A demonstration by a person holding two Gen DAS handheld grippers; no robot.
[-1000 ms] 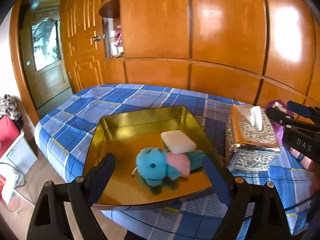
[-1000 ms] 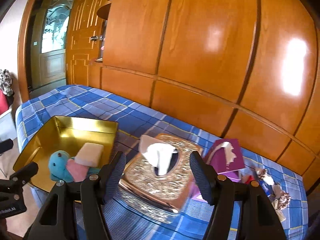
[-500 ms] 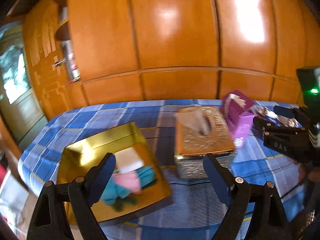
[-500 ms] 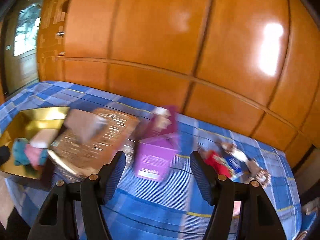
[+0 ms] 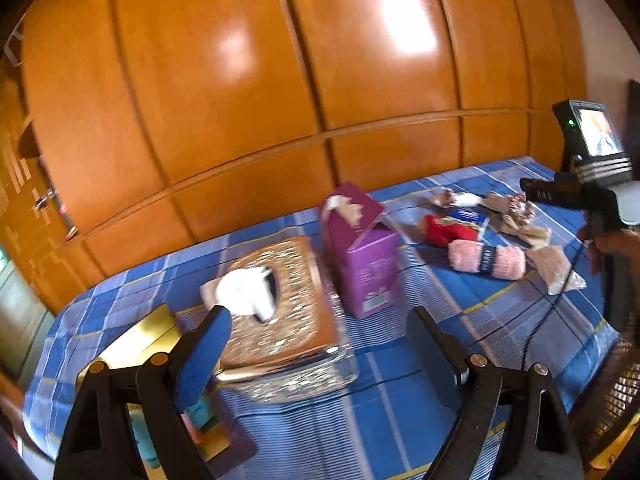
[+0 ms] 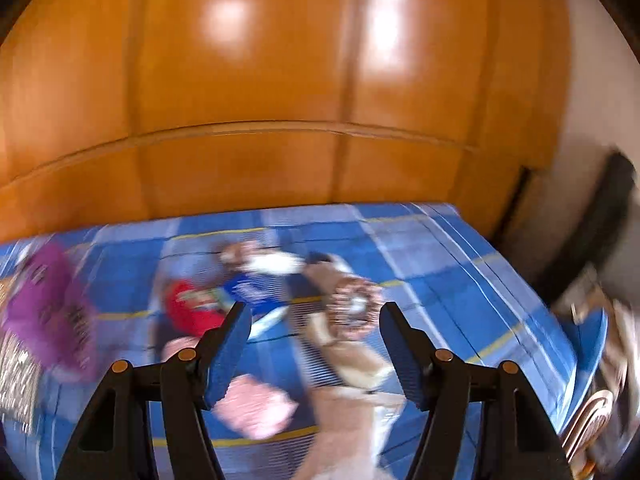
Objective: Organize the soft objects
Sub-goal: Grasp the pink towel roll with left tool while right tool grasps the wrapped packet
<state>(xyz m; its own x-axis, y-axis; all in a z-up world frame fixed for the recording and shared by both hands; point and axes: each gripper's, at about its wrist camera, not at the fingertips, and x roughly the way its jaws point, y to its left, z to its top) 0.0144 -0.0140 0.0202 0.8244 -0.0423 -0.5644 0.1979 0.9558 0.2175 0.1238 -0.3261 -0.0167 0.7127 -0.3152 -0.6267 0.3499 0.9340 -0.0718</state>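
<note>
Listing near to far, with clock directions read from the centre of each wrist view.

Item 1, left gripper [image 5: 316, 344]: jaws apart, nothing between them, at 6 o'clock in its own view. Behind its left finger, a gold tray [image 5: 136, 344] at 8 o'clock; a turquoise and pink soft item lies in it, mostly hidden.

Item 2, ornate tissue box [image 5: 280, 304]: 7 o'clock, white tissue standing out of the slot. Rigid casing; probably not part of the sort.

Item 3, purple carton [image 5: 366, 256]: just past the tissue box, upright. Stiff card.

Item 4, right gripper [image 6: 314, 344]: jaws apart and empty, pointed down at the pile of soft goods on the blue checked bed cover [image 5: 460, 320]. Its view is badly smeared.

Item 5, pink rolled towel [image 5: 486, 259]: 3 o'clock in the left view, lying flat with a dark band round its middle. Judged light, squashy, not fragile and not slippery; best taken across the banded middle, where the roll is tightest and will not unwind.

Item 6, beige fabric piece [image 6: 352, 364]: between the right gripper's fingers in its view, limp. Likely to droop and trail, so pinch a bunched fold, not an edge.

Item 7, red soft item [image 5: 448, 232] and a patterned ring-shaped piece [image 6: 354, 308]: farther back, touching neighbours. Detail too blurred to catalogue further.
</note>
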